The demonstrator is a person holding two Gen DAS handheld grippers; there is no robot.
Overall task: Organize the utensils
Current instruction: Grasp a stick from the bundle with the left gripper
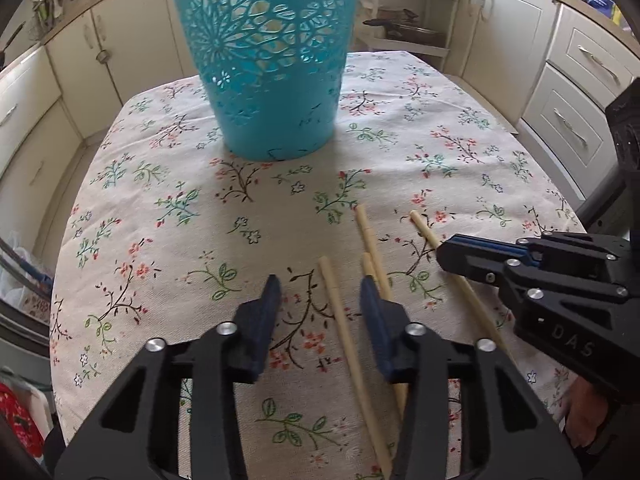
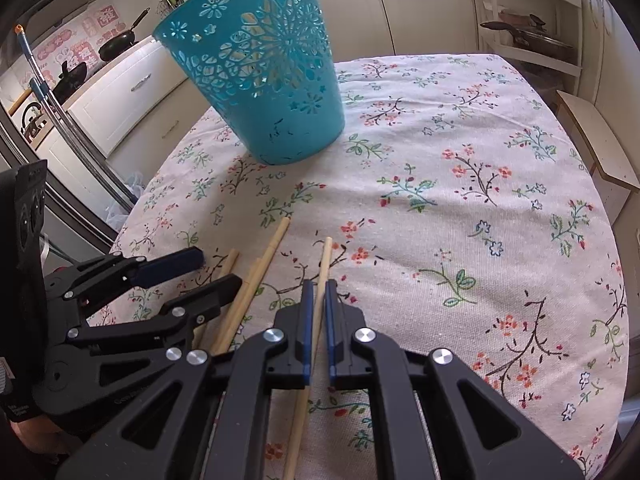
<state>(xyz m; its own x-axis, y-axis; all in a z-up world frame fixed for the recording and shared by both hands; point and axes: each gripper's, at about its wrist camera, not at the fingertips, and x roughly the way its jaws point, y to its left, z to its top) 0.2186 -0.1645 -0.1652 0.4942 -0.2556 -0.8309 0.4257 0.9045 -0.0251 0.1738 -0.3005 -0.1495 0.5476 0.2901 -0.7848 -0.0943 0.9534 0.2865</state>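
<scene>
Two tongs low over the table (image 1: pixel 120 280), both close to the camera. Left tongs (image 1: pixel 320 292) about half open, one loose chopstick (image 1: pixel 338 320) lying on the flowered cloth (image 1: pixel 168 236) between the jaws, nearer to the right finger, pads not pressing on it. Just beside that finger, partly under it, a pair of chopsticks (image 1: pixel 370 236) lying close together. Right tongs (image 2: pixel 318 288) nearly closed, pinching a held chopstick (image 2: pixel 325 258) at about mid length, tip sticking out past the fingers. Cannot tell if this stick is raised off the cloth or resting on it. All four sticks roughly parallel, pointing away toward the far side. Further off, well apart from the sticks, a blue basket (image 1: pixel 272 80) with cut-out flower pattern, standing upright on the table.
</scene>
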